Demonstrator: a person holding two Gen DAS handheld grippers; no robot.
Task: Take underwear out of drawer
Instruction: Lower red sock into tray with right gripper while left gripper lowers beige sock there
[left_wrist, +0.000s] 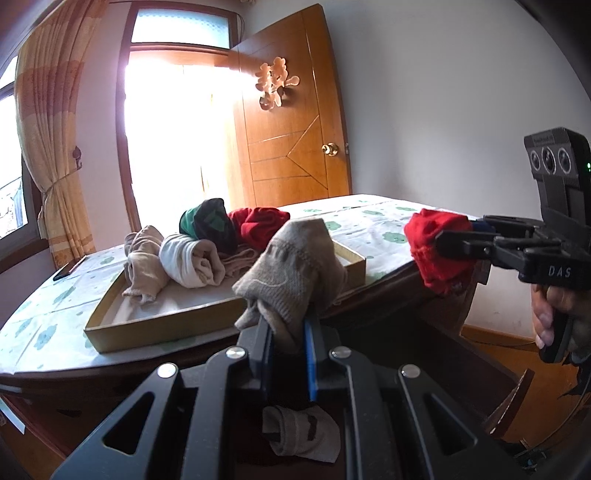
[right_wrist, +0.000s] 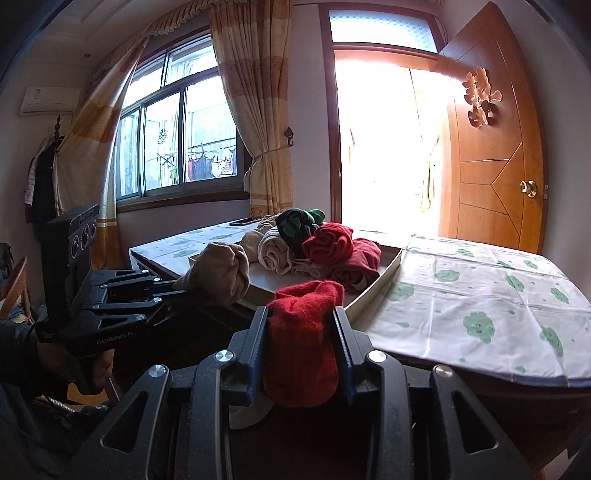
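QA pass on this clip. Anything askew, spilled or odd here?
Nothing damaged or spilled. Left gripper is shut on a beige garment, right gripper on a red garment. The bundles in the tray are a loose heap. One beige piece remains in the drawer below.

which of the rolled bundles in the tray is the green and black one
The dark bundle at the tray's far side, between the cream roll and the red pile; only it shows green.
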